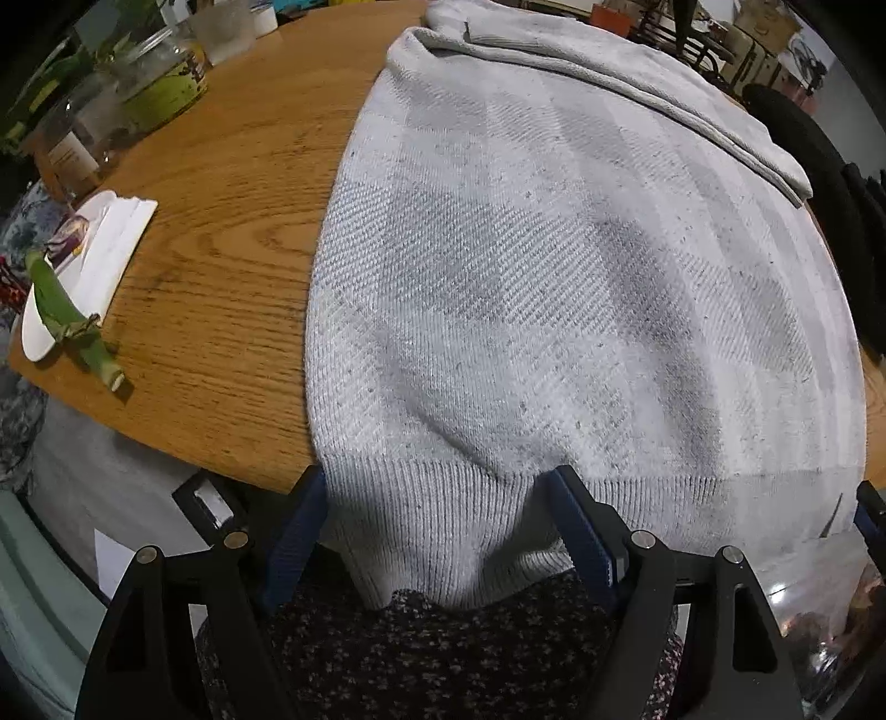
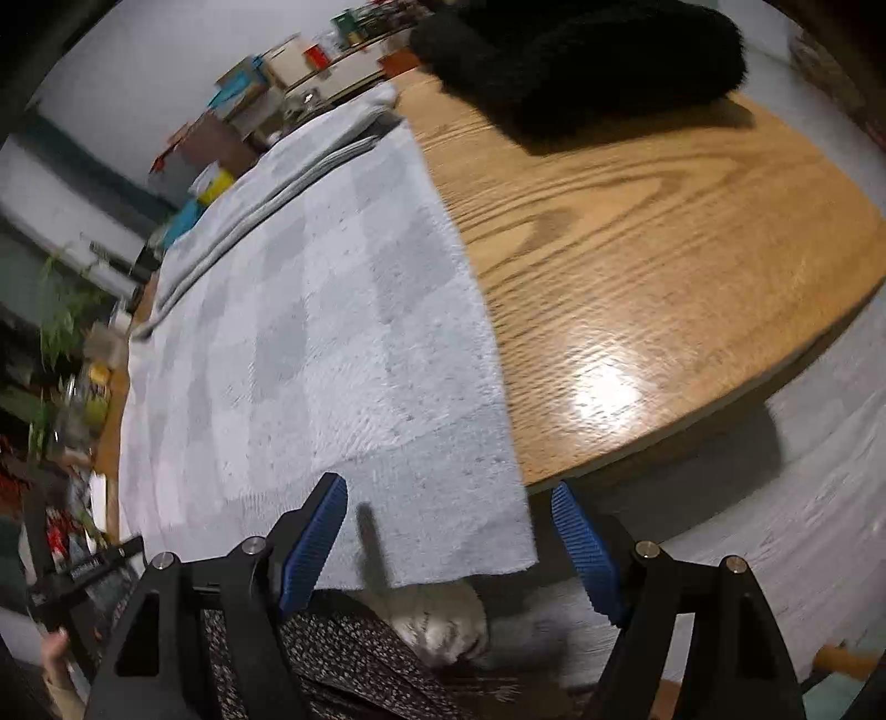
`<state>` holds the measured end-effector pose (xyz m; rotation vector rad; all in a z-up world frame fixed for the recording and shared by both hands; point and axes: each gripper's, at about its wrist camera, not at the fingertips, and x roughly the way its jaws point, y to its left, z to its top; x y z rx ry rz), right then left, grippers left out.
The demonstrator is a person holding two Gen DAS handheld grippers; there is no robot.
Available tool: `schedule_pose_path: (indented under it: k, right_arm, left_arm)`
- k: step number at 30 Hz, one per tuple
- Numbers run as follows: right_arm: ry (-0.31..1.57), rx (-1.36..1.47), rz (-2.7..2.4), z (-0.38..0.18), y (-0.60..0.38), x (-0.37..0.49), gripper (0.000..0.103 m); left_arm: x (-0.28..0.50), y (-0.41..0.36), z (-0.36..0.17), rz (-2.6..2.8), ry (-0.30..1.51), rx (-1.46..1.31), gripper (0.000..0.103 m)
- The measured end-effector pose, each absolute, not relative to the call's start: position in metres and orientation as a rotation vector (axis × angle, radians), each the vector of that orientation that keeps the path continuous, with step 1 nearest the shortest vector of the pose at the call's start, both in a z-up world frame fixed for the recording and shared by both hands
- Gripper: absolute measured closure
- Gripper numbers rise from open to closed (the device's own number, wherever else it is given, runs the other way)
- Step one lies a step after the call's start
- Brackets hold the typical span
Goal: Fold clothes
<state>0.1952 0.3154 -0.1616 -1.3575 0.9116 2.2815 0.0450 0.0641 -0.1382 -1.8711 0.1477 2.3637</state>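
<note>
I found the grey checked sweater [image 1: 554,288] spread flat on the round wooden table [image 1: 221,221], its ribbed hem [image 1: 443,526] hanging over the near edge. My left gripper [image 1: 437,498] stood wide, straddling the hem's left corner without pinching it. My right gripper [image 2: 448,509] was likewise wide at the right corner. A black fuzzy garment [image 2: 581,50] lay farther back.

A round wooden table [image 1: 221,232] is seen. At its left edge a white plate [image 1: 39,338] is set, with a folded napkin [image 1: 113,249] and a cut green stalk [image 1: 72,321] laid across it. Glass jars [image 1: 160,77] are grouped at the far left. A black fluffy item [image 2: 581,50] is placed on the far right of the table. Cluttered shelves [image 2: 249,99] are blurred behind.
</note>
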Motion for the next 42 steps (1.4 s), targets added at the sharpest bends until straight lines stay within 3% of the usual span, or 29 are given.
schedule_pose_path:
  k: [6,12,17,22,24,25,26,27,30,34,39,42]
  right_arm:
    - [0.813,-1.414,2.322,-0.162,0.307,0.187,0.023]
    - [0.792,-1.467,2.31,-0.173,0.299,0.196,0.024]
    - [0.835,-1.493,2.304,-0.185,0.296,0.199,0.024]
    - [0.876,-1.455,2.309,-0.184,0.301,0.201,0.024]
    - [0.898,-1.422,2.313,-0.183,0.305,0.203,0.024]
    - [0.924,-1.408,2.312,-0.183,0.307,0.205,0.026]
    - [0.964,-1.393,2.308,-0.184,0.31,0.208,0.029]
    - [1.003,-1.377,2.305,-0.185,0.313,0.21,0.035]
    - [1.167,-1.333,2.288,-0.191,0.323,0.219,0.049]
    - [1.182,-1.307,2.269,-0.189,0.326,0.227,0.049]
    - [1.164,-1.283,2.291,-0.183,0.327,0.231,0.045]
    - [1.179,-1.285,2.287,-0.183,0.326,0.227,0.045]
  left_arm:
    - [0.053,0.065,-0.136,2.379,0.147,-1.832,0.022]
    - [0.062,0.065,-0.135,2.398,0.175,-1.746,0.014]
    - [0.064,0.065,-0.137,2.399,0.174,-1.75,0.001]
    - [0.07,0.067,-0.133,2.374,0.169,-1.735,0.001]
    - [0.074,0.062,-0.125,2.383,0.084,-1.693,0.015]
    - [0.076,0.06,-0.121,2.386,0.042,-1.673,0.04]
    - [0.076,0.056,-0.115,2.396,0.0,-1.679,0.078]
    - [0.075,0.052,-0.114,2.398,-0.027,-1.698,0.092]
    - [0.073,0.042,-0.113,2.333,-0.142,-1.705,0.093]
    - [0.077,0.03,-0.1,2.278,-0.28,-1.682,0.093]
    - [0.077,0.018,-0.115,2.18,-0.318,-1.918,0.087]
    - [0.082,0.017,-0.113,2.172,-0.37,-1.886,0.086]
